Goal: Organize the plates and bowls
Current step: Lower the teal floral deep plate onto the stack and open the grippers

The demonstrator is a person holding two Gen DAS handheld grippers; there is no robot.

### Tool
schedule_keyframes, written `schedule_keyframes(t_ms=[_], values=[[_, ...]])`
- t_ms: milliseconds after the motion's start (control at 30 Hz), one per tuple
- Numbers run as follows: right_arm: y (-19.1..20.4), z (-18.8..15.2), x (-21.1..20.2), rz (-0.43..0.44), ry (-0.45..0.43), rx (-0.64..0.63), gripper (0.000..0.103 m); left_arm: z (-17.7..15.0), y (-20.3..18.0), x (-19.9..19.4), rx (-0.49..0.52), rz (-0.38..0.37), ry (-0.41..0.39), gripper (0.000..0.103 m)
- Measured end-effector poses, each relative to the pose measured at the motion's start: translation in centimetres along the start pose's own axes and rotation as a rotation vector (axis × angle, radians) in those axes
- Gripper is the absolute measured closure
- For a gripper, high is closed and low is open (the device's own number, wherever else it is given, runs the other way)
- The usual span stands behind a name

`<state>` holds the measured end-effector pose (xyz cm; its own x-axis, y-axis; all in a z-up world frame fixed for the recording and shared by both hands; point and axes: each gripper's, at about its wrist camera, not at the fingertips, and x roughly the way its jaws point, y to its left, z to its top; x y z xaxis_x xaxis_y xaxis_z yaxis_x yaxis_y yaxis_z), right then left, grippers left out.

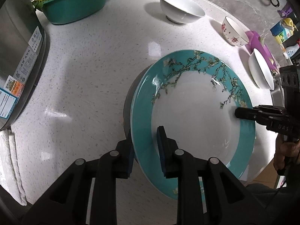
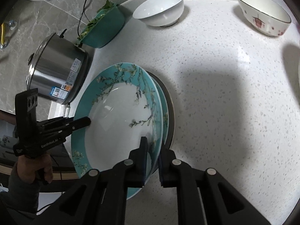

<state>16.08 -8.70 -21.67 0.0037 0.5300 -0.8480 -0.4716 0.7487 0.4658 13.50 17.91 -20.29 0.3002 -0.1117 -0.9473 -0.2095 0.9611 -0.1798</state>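
I've got both grippers on the top plate (image 1: 195, 112) of a stack on the surface (image 1: 90, 86). Left gripper (image 1: 146, 148) is clamped on the plate's near rim: one finger under the teal edge, the other on the white well. Right gripper (image 2: 152, 159) is clamped on the opposite rim the same way, one finger inside, one outside. Each wrist view shows the other gripper biting the far rim, so the plate is pinched from two sides.

The plate is teal-rimmed with a blossom-branch pattern and a white centre. It sits tilted over a second teal plate (image 2: 166, 120), with a dark-edged one below that; I can't tell if the top plate touches the one under it at the far side.

Bowls are apart from the stack, toward the far edge of the surface: white bowl (image 1: 181, 7) upright, patterned bowl (image 1: 235, 31) with red marks near it, and another white bowl (image 1: 260, 69) just beside the purple thing (image 1: 259, 45) at the right edge.

Left of the stack: steel pot (image 2: 58, 73) with labels, standing close to the plates. Behind it is a teal basin (image 1: 75, 5) holding leafy greens. A white towel (image 1: 11, 163) lies at the surface edge by the pot.
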Motion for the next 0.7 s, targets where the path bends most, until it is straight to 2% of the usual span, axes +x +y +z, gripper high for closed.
schedule_keyframes(t_ms=[133,267,700], values=[[0.7,0.2,0.2,-0.039,-0.011,-0.041,0.089,0.4,0.1,0.3,0.009,0.017,0.001,0.081],[1.5,0.3,0.4,-0.092,-0.021,-0.096,0.089,0.4,-0.9,1.1,0.052,0.075,0.005,0.081],[2.9,-0.2,0.6,-0.184,-0.075,-0.205,0.082,0.2,-1.2,1.2,0.07,0.103,-0.026,0.076]])
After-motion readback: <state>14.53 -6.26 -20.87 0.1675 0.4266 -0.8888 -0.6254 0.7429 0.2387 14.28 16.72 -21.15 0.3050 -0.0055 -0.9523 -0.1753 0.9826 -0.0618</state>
